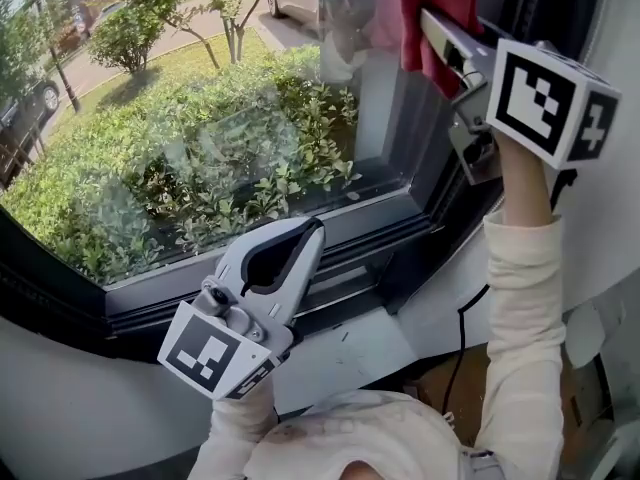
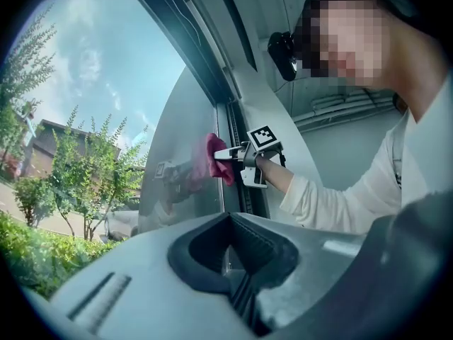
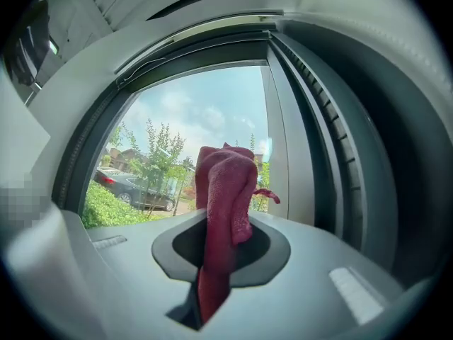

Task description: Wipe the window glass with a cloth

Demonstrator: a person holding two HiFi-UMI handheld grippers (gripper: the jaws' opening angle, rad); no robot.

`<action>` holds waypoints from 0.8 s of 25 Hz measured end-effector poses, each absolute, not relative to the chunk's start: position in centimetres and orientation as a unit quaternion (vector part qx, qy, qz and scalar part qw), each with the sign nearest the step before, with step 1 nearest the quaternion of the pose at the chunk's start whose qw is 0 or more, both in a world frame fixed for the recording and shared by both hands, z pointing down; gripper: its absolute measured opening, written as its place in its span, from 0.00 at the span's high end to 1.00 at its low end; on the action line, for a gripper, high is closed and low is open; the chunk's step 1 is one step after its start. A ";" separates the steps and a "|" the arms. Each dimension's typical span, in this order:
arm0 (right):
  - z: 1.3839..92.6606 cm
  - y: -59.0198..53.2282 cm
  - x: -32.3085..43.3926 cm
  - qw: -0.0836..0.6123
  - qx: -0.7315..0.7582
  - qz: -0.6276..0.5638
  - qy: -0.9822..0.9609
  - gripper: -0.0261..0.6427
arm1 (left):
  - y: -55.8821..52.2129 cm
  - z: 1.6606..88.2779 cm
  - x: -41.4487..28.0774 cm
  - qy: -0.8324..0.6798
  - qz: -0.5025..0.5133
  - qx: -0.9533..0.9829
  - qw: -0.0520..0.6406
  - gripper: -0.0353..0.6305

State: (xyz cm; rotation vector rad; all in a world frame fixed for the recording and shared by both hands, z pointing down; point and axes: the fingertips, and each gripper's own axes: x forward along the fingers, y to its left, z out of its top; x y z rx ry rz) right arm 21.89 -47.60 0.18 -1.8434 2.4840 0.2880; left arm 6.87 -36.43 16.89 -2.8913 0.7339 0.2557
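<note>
The window glass (image 1: 200,118) looks out on green shrubs. High at its right side, next to the frame, my right gripper (image 1: 428,20) is shut on a dark red cloth (image 1: 436,8) and holds it against the pane. In the right gripper view the cloth (image 3: 226,183) sticks up out of the shut right gripper (image 3: 225,222) in front of the glass (image 3: 205,112). My left gripper (image 1: 312,230) is low at the sill, shut and holding nothing, its tips pointing at the lower frame. The left gripper view looks past the left gripper (image 2: 230,222) to the cloth (image 2: 216,158) on the glass (image 2: 106,83).
A dark window frame (image 1: 420,158) runs down the right side and along the bottom, above a white sill (image 1: 350,353). A black cable (image 1: 462,338) hangs by my right sleeve. Outside stands a parked car (image 3: 134,186). The person's sleeve (image 2: 340,197) fills the left gripper view's right.
</note>
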 end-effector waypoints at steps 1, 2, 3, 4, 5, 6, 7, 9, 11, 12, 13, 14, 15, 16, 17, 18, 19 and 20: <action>0.1 -47.6 21.8 0.018 -0.595 0.096 0.798 0.87 | -36.4 16.7 7.0 0.244 0.085 -0.963 0.074 0.95; 0.1 -47.6 21.8 0.016 -0.598 0.102 0.795 0.87 | -36.4 16.6 7.1 0.244 0.085 -0.963 0.074 0.95; 0.2 -47.6 21.8 0.015 -0.602 0.108 0.791 0.87 | -36.3 16.6 7.3 0.244 0.083 -0.963 0.075 0.95; 0.6 -47.6 21.9 0.013 -0.605 0.111 0.788 0.87 | -36.2 16.7 7.4 0.244 0.082 -0.963 0.075 0.95; 1.1 -47.5 22.0 0.011 -0.607 0.112 0.787 0.87 | -36.0 16.8 7.5 0.243 0.080 -0.964 0.076 0.95; 1.8 -47.4 22.0 0.009 -0.607 0.109 0.787 0.87 | -35.9 16.9 7.6 0.243 0.080 -0.964 0.076 0.95; 2.6 -47.4 22.0 0.008 -0.607 0.104 0.788 0.87 | -35.7 17.0 7.5 0.244 0.079 -0.964 0.076 0.95; 4.3 -47.5 21.8 0.006 -0.605 0.093 0.791 0.87 | -35.7 17.2 7.2 0.247 0.078 -0.963 0.076 0.95; 5.7 -47.7 21.7 0.007 -0.604 0.085 0.793 0.87 | -35.8 17.2 6.8 0.251 0.075 -0.962 0.078 0.95; 6.1 -47.8 21.7 0.009 -0.604 0.084 0.792 0.87 | -35.8 17.2 6.6 0.253 0.074 -0.961 0.080 0.95; 6.3 -47.8 21.7 0.010 -0.606 0.085 0.791 0.87 | -35.7 17.3 6.4 0.254 0.074 -0.961 0.080 0.95; 6.4 -47.7 21.7 0.009 -0.608 0.087 0.789 0.87 | -35.6 17.5 6.3 0.255 0.074 -0.961 0.080 0.95; 6.6 -47.7 21.5 0.006 -0.611 0.091 0.787 0.87 | -35.5 17.6 6.2 0.255 0.073 -0.961 0.079 0.95; 6.7 -47.6 21.3 0.000 -0.612 0.094 0.785 0.87 | -35.4 17.8 6.0 0.256 0.072 -0.961 0.078 0.95; 6.8 -47.6 20.9 -0.006 -0.613 0.098 0.784 0.87 | -35.3 17.9 5.8 0.256 0.072 -0.961 0.078 0.95; 6.9 -47.5 20.3 -0.010 -0.612 0.102 0.784 0.87 | -35.2 18.0 5.6 0.257 0.071 -0.961 0.078 0.95; 6.9 -47.4 19.6 -0.011 -0.610 0.104 0.786 0.87 | -35.2 18.0 5.3 0.258 0.071 -0.960 0.078 0.95; 6.9 -47.3 18.9 -0.011 -0.606 0.104 0.788 0.87 | -35.1 18.1 5.0 0.259 0.071 -0.960 0.079 0.95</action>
